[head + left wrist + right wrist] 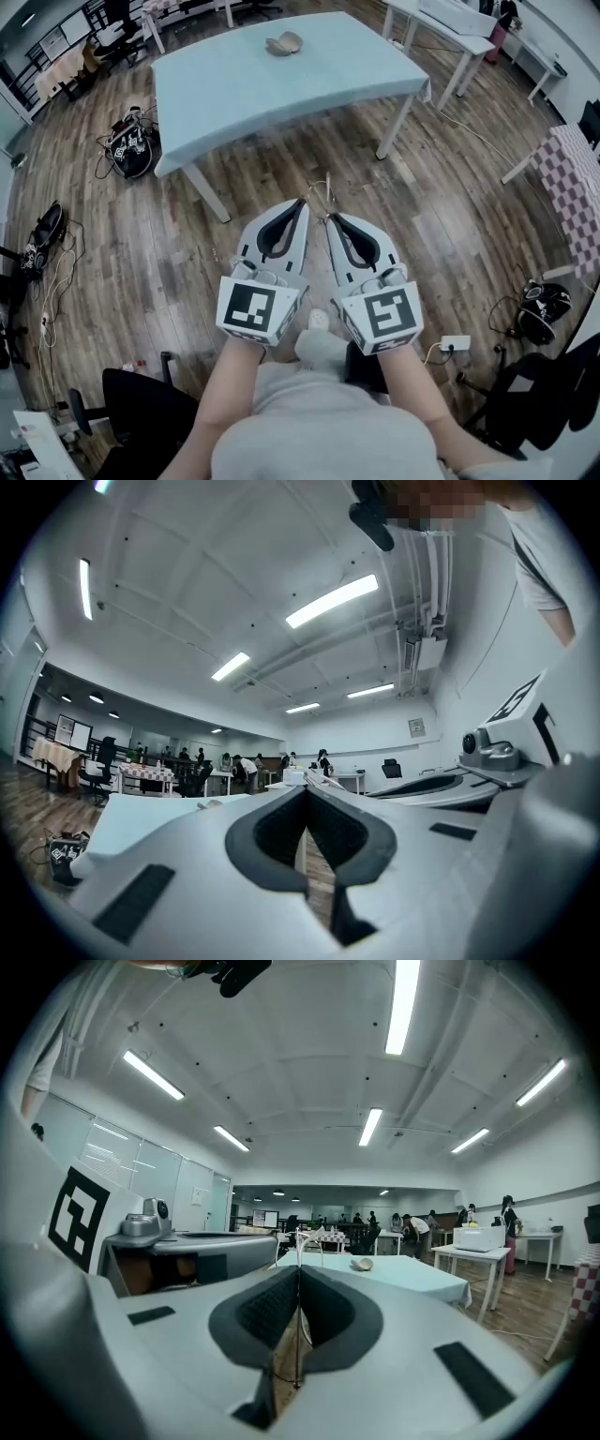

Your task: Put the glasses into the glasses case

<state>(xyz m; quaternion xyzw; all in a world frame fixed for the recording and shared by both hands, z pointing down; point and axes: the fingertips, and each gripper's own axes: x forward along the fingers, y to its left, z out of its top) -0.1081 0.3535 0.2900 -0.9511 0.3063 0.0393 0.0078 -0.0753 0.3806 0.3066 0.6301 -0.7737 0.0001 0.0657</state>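
Observation:
Thin wire-framed glasses [322, 190] hang over the wooden floor between the tips of my two grippers. My right gripper [329, 218] is shut on the glasses, and a thin wire [298, 1335] of the frame runs down between its pads in the right gripper view. My left gripper [303, 202] is also shut, its tips meeting at the frame, though the left gripper view shows little of the glasses. An open beige glasses case [284, 43] lies far ahead on the table with the light blue cloth [234, 94]. The case [361, 1264] also shows beyond the right jaws.
A bag and tangled cables [131, 145] lie on the floor left of the table. White tables [450, 23] stand at the back right, a chequered one [572, 159] at the right. A power strip [454, 344] and black chairs [141, 403] are close to me. People stand far off.

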